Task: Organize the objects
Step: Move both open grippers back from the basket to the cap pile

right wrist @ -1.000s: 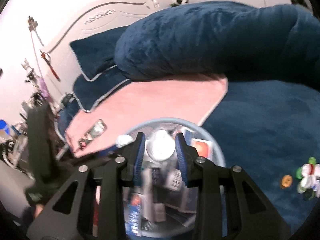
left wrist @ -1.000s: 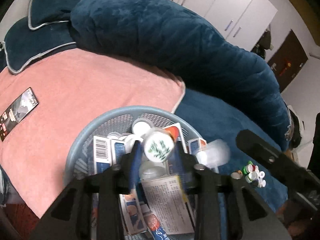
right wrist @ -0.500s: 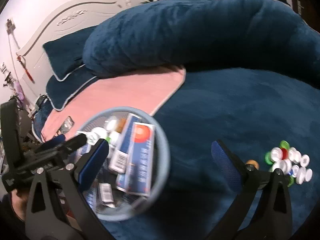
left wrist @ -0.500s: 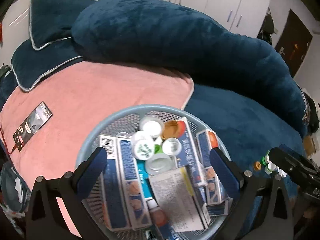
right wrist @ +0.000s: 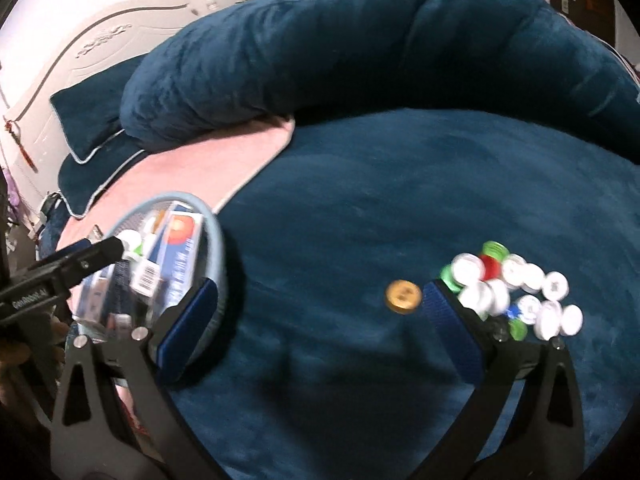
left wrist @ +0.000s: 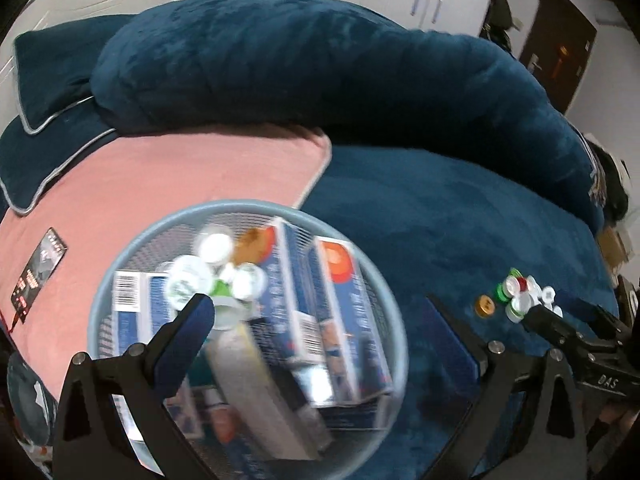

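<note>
One round mesh basket [left wrist: 100, 304] is seen straddling the edge of the pink towel [left wrist: 160, 176], filled with blue boxes [left wrist: 332, 300] and small bottles, too blurred to be counted. One gold cap [right wrist: 403, 296] and a cap cluster [right wrist: 516, 292] lie right of the basket. The left gripper [left wrist: 320, 320] and right gripper [right wrist: 320, 300] are spread wide, nothing held.
</note>
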Available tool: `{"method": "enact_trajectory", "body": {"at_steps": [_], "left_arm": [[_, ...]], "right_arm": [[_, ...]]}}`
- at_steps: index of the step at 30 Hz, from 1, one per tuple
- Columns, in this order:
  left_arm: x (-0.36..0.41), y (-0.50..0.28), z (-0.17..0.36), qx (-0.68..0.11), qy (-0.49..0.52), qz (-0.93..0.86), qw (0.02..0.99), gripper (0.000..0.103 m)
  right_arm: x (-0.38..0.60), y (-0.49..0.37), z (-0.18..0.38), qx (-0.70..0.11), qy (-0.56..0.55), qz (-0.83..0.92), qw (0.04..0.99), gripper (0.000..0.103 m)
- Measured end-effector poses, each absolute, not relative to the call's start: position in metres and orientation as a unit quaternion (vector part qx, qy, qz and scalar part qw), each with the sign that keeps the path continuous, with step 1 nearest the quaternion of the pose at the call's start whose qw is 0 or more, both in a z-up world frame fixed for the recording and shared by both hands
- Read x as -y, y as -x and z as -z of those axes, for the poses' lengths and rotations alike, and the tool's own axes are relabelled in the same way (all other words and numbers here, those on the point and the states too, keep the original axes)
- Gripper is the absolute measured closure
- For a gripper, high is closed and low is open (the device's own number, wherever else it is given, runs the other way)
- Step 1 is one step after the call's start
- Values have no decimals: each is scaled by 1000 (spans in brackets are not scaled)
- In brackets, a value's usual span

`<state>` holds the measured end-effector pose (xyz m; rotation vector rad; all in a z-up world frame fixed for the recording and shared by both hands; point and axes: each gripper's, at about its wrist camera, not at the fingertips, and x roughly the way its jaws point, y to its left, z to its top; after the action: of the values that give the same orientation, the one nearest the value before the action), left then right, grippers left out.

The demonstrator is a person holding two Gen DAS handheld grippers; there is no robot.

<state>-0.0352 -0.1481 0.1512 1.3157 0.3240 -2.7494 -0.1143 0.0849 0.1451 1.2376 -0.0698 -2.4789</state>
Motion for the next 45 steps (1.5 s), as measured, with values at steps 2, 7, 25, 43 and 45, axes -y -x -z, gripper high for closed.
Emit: {"method": "enact_trajectory", "body": {"at_steps": [2, 7, 25, 43, 45], "left_arm": [[134, 39, -151, -99, -435, 895, 27, 1], [91, 48, -149, -78, -445, 892, -10, 1], [-3, 77, -84, -36, -514, 855, -61, 1], [-9, 80, -79, -38, -527, 847, -64, 1], [-9, 79, -79, -37, -527, 846, -66, 1]], "right_arm": [[-100, 116, -141, 25, -442, 880, 173, 0], [-147, 121, -130, 24, -451, 882, 136, 0], [-298, 134, -81, 24, -472, 881, -13, 0], [-296, 148, -54, -12, -479, 877, -46, 36], [-295, 144, -58, -4, -475, 879, -34, 64]]}}
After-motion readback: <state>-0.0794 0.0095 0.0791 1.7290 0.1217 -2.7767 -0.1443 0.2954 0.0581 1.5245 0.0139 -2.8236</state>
